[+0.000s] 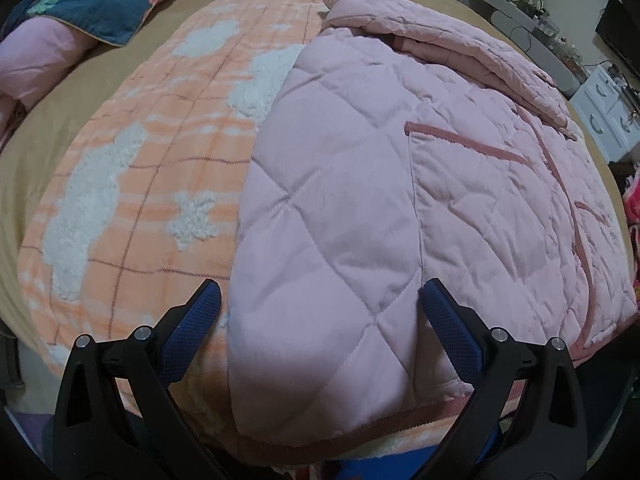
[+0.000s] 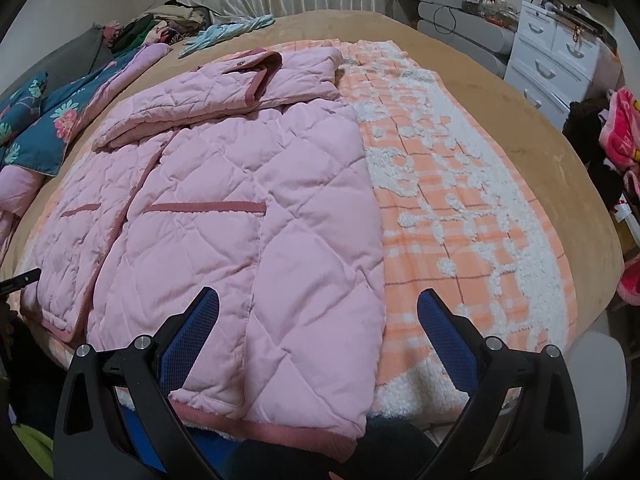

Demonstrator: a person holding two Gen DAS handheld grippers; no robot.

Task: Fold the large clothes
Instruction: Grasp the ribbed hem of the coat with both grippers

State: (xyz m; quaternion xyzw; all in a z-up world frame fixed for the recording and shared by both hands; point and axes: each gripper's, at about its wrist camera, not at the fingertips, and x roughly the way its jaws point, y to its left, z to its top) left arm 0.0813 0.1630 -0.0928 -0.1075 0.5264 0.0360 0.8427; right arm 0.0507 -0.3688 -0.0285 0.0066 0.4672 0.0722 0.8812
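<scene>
A pink quilted jacket (image 1: 392, 184) (image 2: 240, 200) with darker pink trim lies flat on an orange-and-white checked blanket (image 1: 152, 168) (image 2: 460, 208) on the bed. Its sleeves are folded across the top near the collar (image 2: 256, 76). My left gripper (image 1: 319, 300) hovers open over the jacket's near left part, above the hem, with nothing between its blue pads. Over the jacket's near right edge, where it meets the blanket, my right gripper (image 2: 318, 304) stands open and holds nothing.
A tan bed cover (image 2: 500, 92) surrounds the blanket. A dark floral quilt (image 1: 92, 0) (image 2: 48, 120) lies at the left. A white drawer unit (image 2: 556, 60) and grey shelf stand at the far right, pink clothes (image 2: 624, 128) hang beside the bed, and piled clothing (image 2: 160, 28) sits before the curtain.
</scene>
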